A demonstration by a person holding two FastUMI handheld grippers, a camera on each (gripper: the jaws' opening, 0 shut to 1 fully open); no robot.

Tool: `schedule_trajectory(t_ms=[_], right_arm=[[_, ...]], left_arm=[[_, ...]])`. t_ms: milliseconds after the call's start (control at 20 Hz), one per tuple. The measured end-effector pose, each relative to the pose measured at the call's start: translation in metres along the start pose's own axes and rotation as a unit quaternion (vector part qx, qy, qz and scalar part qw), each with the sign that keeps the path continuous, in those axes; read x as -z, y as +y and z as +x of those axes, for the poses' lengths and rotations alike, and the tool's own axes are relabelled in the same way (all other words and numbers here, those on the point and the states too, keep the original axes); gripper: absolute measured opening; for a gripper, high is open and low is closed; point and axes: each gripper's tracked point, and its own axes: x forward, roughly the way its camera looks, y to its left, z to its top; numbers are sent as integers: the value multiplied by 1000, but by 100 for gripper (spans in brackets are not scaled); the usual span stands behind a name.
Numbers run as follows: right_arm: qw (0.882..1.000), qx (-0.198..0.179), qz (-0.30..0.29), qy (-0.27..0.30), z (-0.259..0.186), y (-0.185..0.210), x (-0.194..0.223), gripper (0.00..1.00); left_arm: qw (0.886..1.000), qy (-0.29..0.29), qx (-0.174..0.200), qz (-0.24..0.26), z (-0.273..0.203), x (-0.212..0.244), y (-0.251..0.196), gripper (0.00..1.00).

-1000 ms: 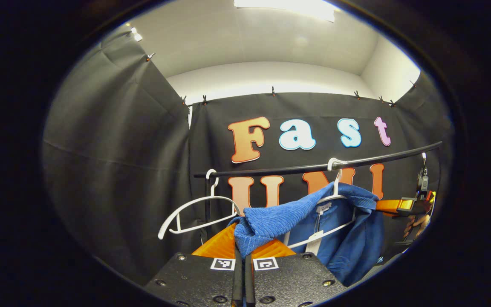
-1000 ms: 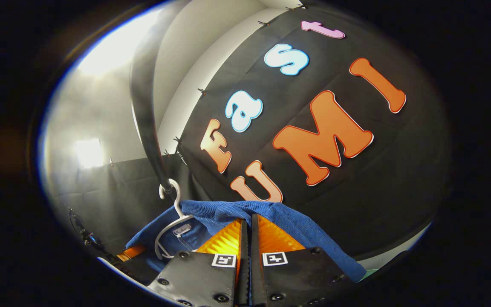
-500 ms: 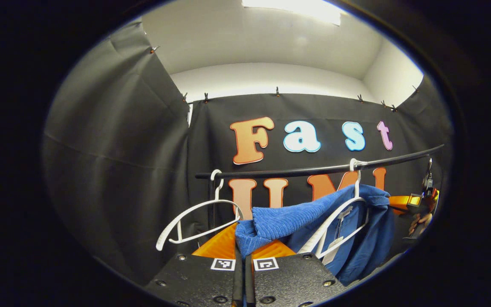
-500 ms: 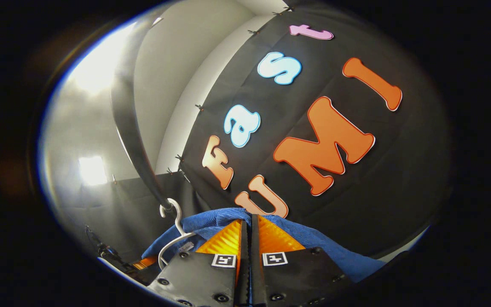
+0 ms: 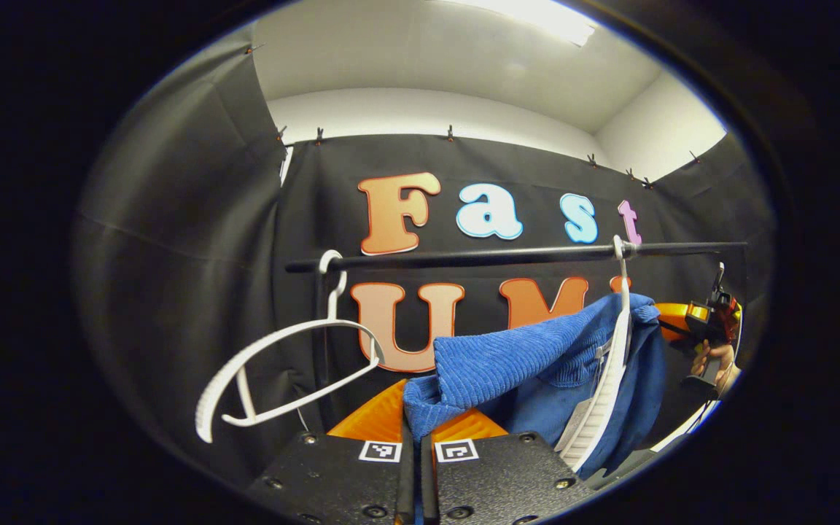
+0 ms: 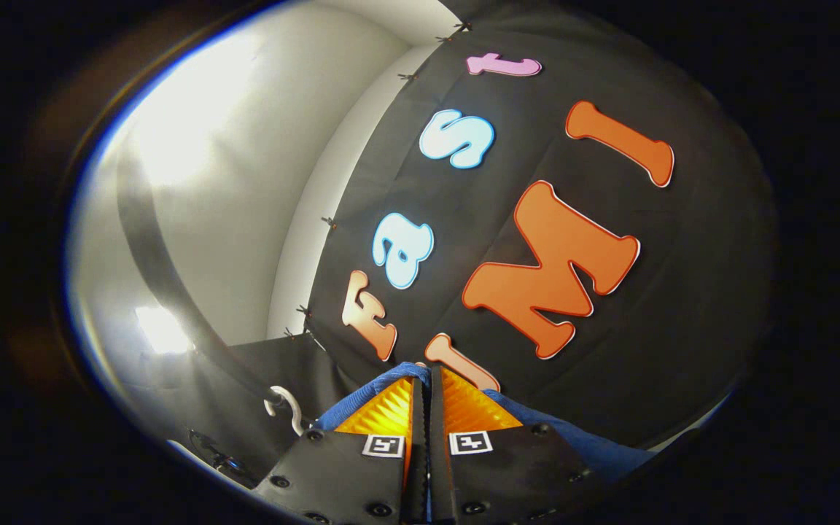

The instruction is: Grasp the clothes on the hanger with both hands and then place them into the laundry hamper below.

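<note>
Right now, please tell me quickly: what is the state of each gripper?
Left gripper: closed, both fingers pinching the blue garment.
Right gripper: closed on the same blue garment, whose cloth shows on both sides of its fingers.

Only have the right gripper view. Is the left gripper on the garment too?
Observer: Yes. The left gripper is shut on a fold of the blue garment.
Operator: Is it off the hanger?
Observer: No. It drapes over the white hanger, whose hook sits on the rail.
Operator: Anything else on the rail?
Observer: An empty hanger, apart from the garment.
</note>
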Motion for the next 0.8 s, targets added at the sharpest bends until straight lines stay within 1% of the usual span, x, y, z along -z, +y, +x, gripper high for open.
schedule_trajectory(t_ms=[100, 200, 250, 300, 350, 450, 600, 800], right_arm=[[1000, 16, 2, -4, -1, -12, -6, 9], [999, 34, -1, -6, -3, -22, -6, 9], [999, 45, -4, -3, -3, -28, -5, 9], [998, 58, -9, -2, -4, -35, -4, 9], [997, 72, -12, -2, -1, -43, -5, 9], [995, 97, -15, 6, -3, -59, -1, 9], [990, 136, -23, 30, -14, -85, 16, 9], [983, 170, -47, 41, -33, -104, 26, 9]], left_arm=[[1000, 16, 17, -12, 12, 20, -8, 4], [999, 26, 26, -22, 20, 38, -13, 4], [999, 33, 30, -29, 23, 47, -15, 2], [998, 39, 32, -35, 25, 56, -17, 4], [997, 46, 37, -43, 26, 64, -19, 4], [996, 56, 46, -58, 25, 79, -25, 4], [994, 76, 47, -60, 15, 102, -30, 4], [992, 95, 47, -70, 0, 123, -41, 4]])
